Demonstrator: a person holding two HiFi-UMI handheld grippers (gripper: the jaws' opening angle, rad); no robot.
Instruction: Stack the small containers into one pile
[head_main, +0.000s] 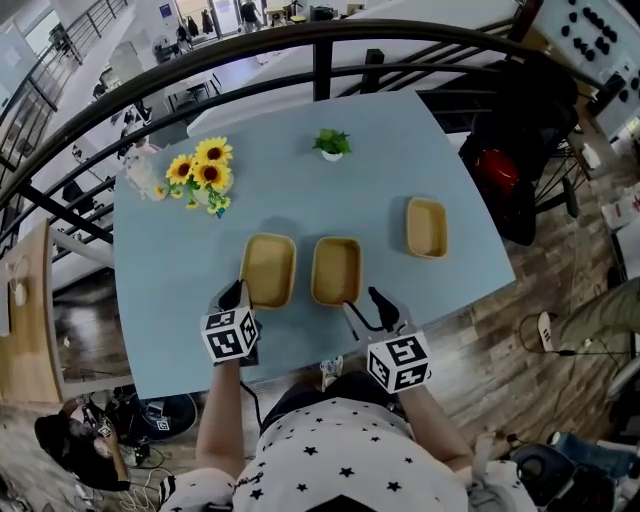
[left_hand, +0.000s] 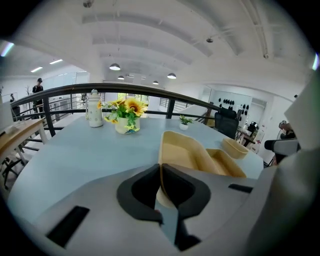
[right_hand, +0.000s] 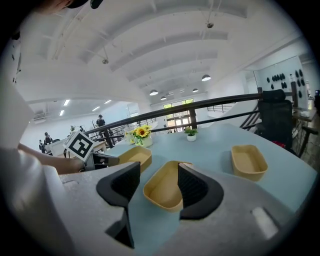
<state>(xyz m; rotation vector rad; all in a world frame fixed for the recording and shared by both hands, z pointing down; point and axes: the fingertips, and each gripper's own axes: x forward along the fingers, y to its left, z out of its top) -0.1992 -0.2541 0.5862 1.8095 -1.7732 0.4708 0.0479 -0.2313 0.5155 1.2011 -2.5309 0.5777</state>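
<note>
Only in left gripper view: left gripper (left_hand: 161, 172) pinched shut on near rim of left tub (left_hand: 182, 150). Only in right gripper view: right gripper (right_hand: 159, 174) spread wide, straddling near end of middle tub (right_hand: 161, 194), not squeezing. From head view: right tub (head_main: 427, 227) well apart on table (head_main: 180, 320); sunflowers (head_main: 203, 172) and plant (head_main: 332, 143) at far side.

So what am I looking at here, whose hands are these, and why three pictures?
No robot here: a person holds a two-jaw gripper in each hand. One picture comes from a camera on the person's head, looking down; the other two from cameras riding on the grippers. On the blue table lie three tan containers: left container, middle container, right container, plus sunflowers and a small plant. The left gripper is clamped on the left container's rim; the right gripper is open at the middle container's near end.
</note>
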